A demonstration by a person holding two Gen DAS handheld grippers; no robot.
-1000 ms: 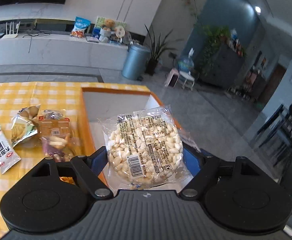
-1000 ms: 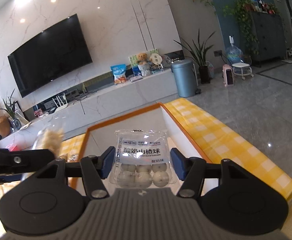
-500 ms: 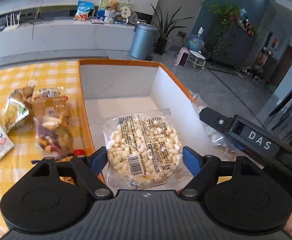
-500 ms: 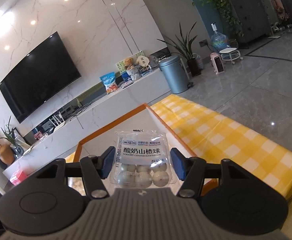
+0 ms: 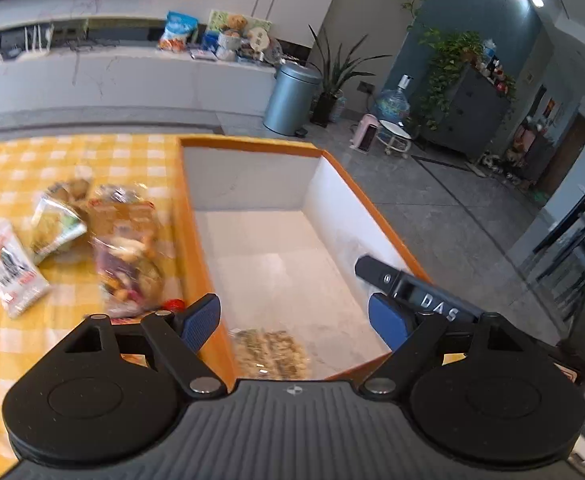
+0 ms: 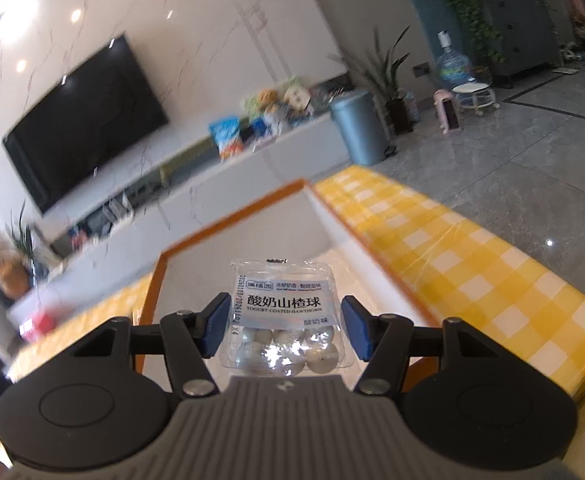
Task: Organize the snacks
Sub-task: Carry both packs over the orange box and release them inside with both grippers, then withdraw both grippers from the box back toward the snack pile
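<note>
1. Claw work first: the left claw (image 5: 294,322) stands wide with nothing between its blue pads — its jaws have just been opening, and the peanut packet (image 5: 270,354) now lies on the floor of the box (image 5: 252,146) just under it, blurred, at the near end.
2. The right claw (image 6: 284,330) is half closed on the hawthorn-ball packet (image 6: 284,316), its pads against the packet's two side edges, holding it upright above the box's near end.
3. By my judgement the step in hand is dropping snacks into the box: one packet is in, the second is poised over it.
4. The next move calls for lowering the right claw into the box and parting its jaws beside the peanut packet; the left then needs to swing to the loose snack packets (image 5: 124,248) on the table (image 5: 12,168), just outside the box's left wall.
5. Materials: both packets are clear crinkly film — one flat and full of pale nuts, one a small blister of glossy white balls. The box is rigid, white inside, orange-rimmed; the table wears a yellow checked cloth.
</note>
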